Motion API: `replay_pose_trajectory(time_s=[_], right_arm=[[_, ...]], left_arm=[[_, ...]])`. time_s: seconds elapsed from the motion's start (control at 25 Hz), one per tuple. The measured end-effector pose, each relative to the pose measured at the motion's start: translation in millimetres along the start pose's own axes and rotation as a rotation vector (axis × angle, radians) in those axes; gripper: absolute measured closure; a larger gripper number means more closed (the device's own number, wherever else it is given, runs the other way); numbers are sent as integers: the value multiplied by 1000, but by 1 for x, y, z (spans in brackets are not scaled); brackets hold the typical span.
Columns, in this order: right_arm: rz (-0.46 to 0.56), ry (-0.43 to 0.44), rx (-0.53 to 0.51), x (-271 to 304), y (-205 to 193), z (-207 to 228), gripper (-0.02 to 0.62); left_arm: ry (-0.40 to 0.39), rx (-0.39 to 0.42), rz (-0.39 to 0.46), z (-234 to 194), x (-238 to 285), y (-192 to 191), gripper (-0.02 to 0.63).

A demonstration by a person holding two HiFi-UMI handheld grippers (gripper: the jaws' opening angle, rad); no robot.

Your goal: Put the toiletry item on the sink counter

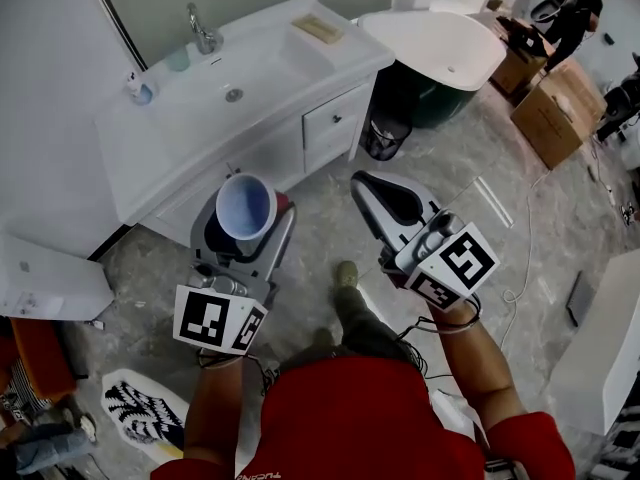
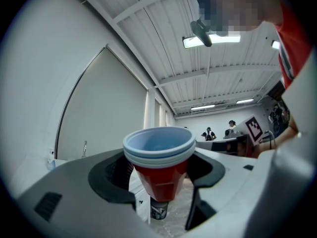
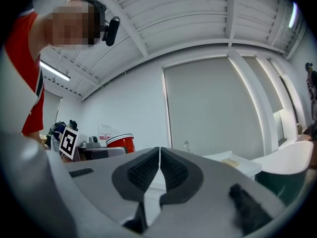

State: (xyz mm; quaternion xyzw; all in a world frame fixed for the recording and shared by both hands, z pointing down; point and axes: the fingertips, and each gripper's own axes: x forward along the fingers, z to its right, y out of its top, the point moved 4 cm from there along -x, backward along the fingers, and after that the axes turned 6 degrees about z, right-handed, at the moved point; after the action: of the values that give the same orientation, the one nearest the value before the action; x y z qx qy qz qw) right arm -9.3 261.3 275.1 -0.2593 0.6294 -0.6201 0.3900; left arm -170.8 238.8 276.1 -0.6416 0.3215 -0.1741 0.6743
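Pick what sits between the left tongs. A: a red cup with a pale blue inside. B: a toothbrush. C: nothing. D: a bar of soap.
A: the left gripper view shows the red cup upright, held between the left tongs.

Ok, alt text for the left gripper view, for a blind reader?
The left gripper holds a red cup, white-rimmed and pale blue inside, upright between its jaws. Behind are a ribbed ceiling with a strip light and, low at left, the sink counter.
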Motion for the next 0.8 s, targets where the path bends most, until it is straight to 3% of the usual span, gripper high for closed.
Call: replay_pose_trajectory(time_s=[0.8], right_arm=[[15,139,-10,137,-11,196,565]], left_arm=[[139,35,-27,-103,195,-44,283]])
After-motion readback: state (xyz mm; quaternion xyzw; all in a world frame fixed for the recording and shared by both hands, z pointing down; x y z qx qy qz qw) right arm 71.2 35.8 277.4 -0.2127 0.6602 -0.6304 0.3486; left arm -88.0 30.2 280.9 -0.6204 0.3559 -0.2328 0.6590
